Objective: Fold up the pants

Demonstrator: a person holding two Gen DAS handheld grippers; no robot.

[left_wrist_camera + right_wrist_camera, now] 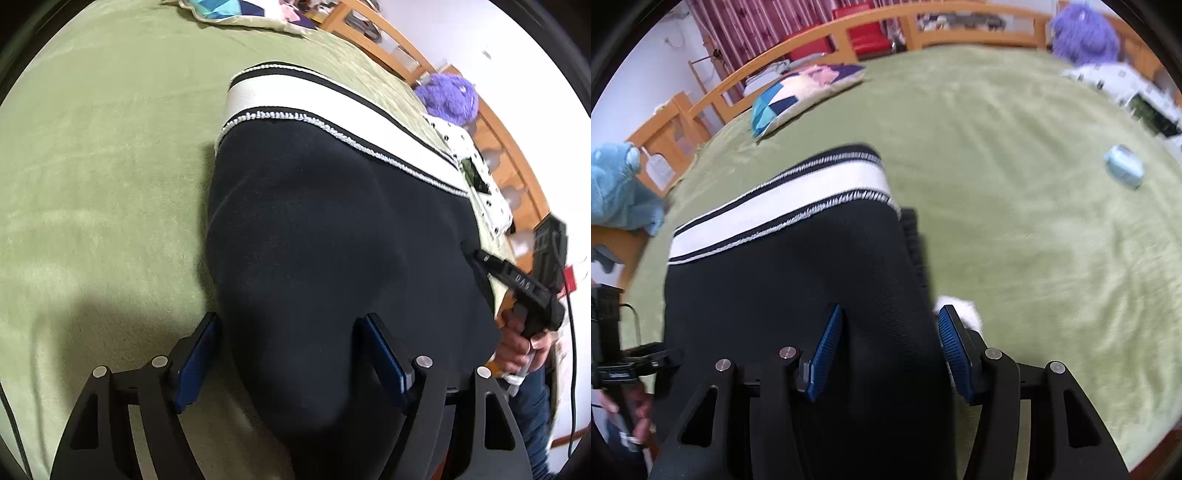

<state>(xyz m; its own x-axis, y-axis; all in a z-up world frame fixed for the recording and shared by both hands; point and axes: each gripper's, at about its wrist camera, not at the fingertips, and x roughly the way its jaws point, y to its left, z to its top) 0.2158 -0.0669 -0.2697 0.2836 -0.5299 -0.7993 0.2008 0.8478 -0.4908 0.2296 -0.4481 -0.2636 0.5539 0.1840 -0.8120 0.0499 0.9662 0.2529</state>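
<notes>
Green bedspread (92, 166) carries the black pants (332, 240), waistband toward twelve o'clock. At the near end, left tool (291, 354) stands wide over the left part, gripping nothing; right tool (890, 350), half open, straddles the right edge, pads not clearly pressing.

A home bedroom: green bedspread (1015, 221) ahead of the claw, patchwork pillow (801, 96), wooden bed rail (798, 50) beyond.
</notes>
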